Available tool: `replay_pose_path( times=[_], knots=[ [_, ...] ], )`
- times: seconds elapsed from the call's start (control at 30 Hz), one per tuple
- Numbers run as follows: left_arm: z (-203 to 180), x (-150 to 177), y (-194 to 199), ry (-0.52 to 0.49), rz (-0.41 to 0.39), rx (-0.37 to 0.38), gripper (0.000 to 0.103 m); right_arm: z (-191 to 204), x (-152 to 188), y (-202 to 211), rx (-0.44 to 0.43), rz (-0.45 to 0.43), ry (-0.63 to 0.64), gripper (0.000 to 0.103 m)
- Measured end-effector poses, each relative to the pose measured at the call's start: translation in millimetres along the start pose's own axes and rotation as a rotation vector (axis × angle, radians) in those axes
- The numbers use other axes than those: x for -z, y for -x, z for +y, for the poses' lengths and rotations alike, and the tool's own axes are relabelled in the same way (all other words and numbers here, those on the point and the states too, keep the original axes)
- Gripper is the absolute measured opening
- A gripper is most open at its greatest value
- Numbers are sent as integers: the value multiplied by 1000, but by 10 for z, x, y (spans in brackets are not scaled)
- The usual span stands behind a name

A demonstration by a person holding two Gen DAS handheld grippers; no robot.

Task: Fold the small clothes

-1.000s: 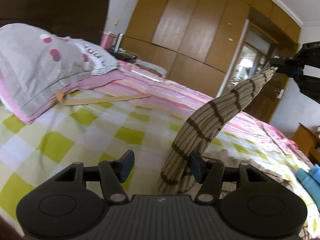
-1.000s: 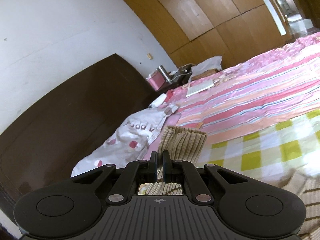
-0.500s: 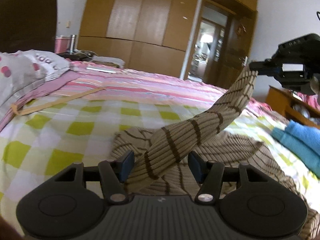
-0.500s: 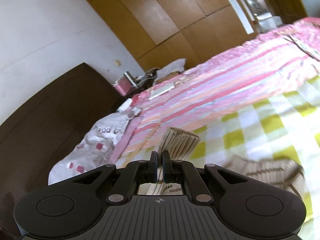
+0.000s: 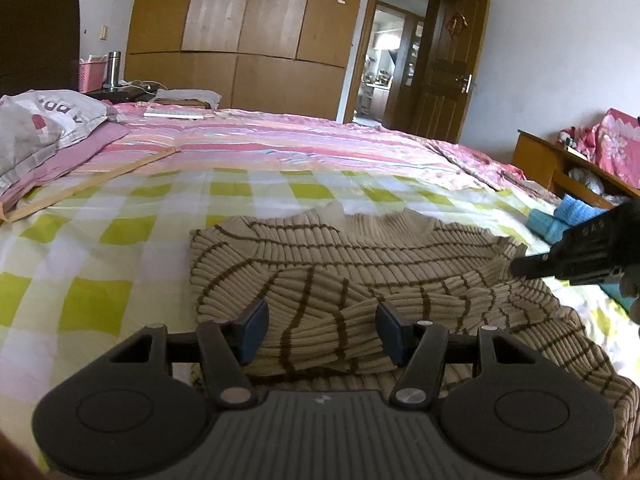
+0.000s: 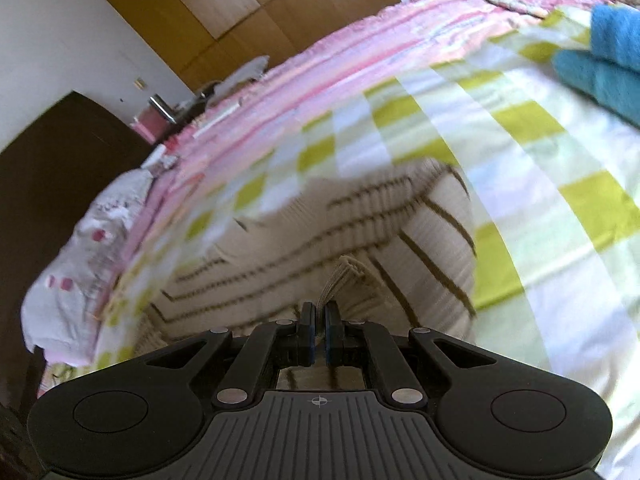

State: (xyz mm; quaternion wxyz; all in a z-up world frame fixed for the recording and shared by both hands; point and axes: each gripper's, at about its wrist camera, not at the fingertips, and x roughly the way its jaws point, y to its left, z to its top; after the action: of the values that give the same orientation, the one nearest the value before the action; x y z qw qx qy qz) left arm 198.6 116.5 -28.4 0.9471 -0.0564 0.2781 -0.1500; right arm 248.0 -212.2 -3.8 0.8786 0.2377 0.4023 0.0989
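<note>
Sweaters: one, beige with brown stripes (image 5: 360, 256), lying flat on the near part of the bed, on the green-check sheet (image 5: 120, 240).
Sleeves: one (image 5: 400, 312) folded across the sweater's chest, running from the left claw over to the right claw.
Claws: two.
Left claw (image 5: 318, 330): jaws stand apart, one either side of the sleeve's upper end; whether the pads press the knit I cannot tell.
Right claw (image 6: 319, 330): clenched on the sleeve's cuff (image 6: 340, 280), low over the sweater at its right edge; in the left view it shows as a black shape at far right (image 5: 584, 248).
Blue towels: one folded stack (image 5: 560, 216), on the bed's right side, beyond the right claw.
Pillows: one, grey with pink spots (image 5: 44, 124), far left at the head of the bed.
Pink striped cover: one (image 5: 280, 148), across the far half of the bed.
Wardrobe: one (image 5: 248, 32), with five upper door panels in view, against the far wall.
Doors: one, dark wood (image 5: 444, 76), standing open to the right of the wardrobe.
Flask: one, metal (image 5: 113, 68), on the far-left bedside stand beside a pink basket (image 5: 93, 74).
Change from a second ago: the sleeve was stretched high in the air between the claws; now it lies down across the chest. The right claw has come down from well above the bed to just over the sweater, grip unchanged. The left claw's gap is the same.
</note>
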Motion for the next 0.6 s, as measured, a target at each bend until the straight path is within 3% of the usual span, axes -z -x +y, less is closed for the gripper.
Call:
replay_pose_path(
  times=[0.37,0.6],
  knots=[
    [-9,-13,-23,-3,26,22,63,-37,67,-67,40,34,1,9],
    [-35,-8,-97,-16,73,-35,64,5,114,-81,77,35,26,11]
  ],
)
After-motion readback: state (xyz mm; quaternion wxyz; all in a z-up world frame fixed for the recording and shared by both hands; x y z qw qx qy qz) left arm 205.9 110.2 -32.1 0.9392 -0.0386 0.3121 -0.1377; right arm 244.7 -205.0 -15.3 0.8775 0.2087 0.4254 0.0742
